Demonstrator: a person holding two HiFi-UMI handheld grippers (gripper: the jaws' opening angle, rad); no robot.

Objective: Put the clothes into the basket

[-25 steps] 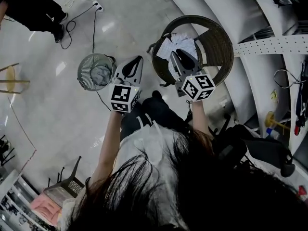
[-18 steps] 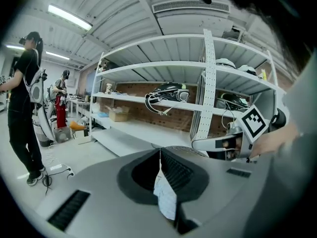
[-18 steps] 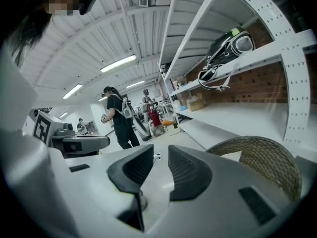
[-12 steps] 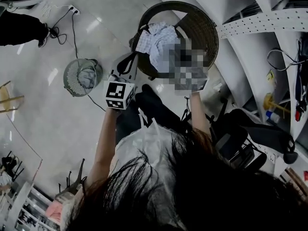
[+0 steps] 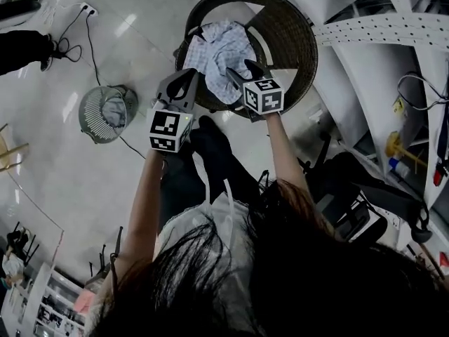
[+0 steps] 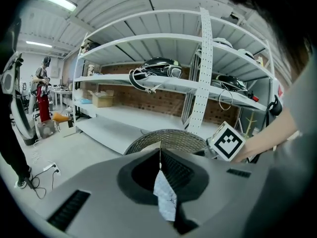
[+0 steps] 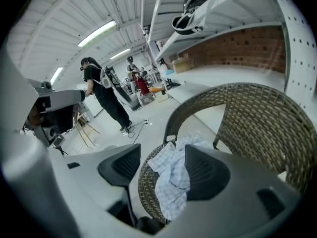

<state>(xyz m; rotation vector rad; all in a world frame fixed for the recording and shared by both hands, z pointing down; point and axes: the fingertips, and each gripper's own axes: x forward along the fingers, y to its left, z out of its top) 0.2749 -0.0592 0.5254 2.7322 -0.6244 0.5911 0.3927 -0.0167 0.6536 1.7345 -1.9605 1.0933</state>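
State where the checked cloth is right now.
The checked cloth sits upper centre in the head view, draped over the near rim of the wicker basket, with one corner pinched in the left gripper.

Head view: I see the round dark wicker basket [image 5: 298,41] standing on the pale polished floor [image 5: 63,181], top centre. The pale checked cloth [image 5: 221,48] lies draped across its near-left rim. The white metal shelving rack [image 5: 379,27] is close by, right of and behind the basket. A small round wire-mesh bin [image 5: 105,114] is on the floor left of the basket, apart from it. A thin dark cable [image 5: 91,55] runs to the bin from a white power strip [image 5: 88,9] farther back. Left gripper view: I note a brown cardboard box [image 6: 101,100] on a low rack shelf, left of the basket.
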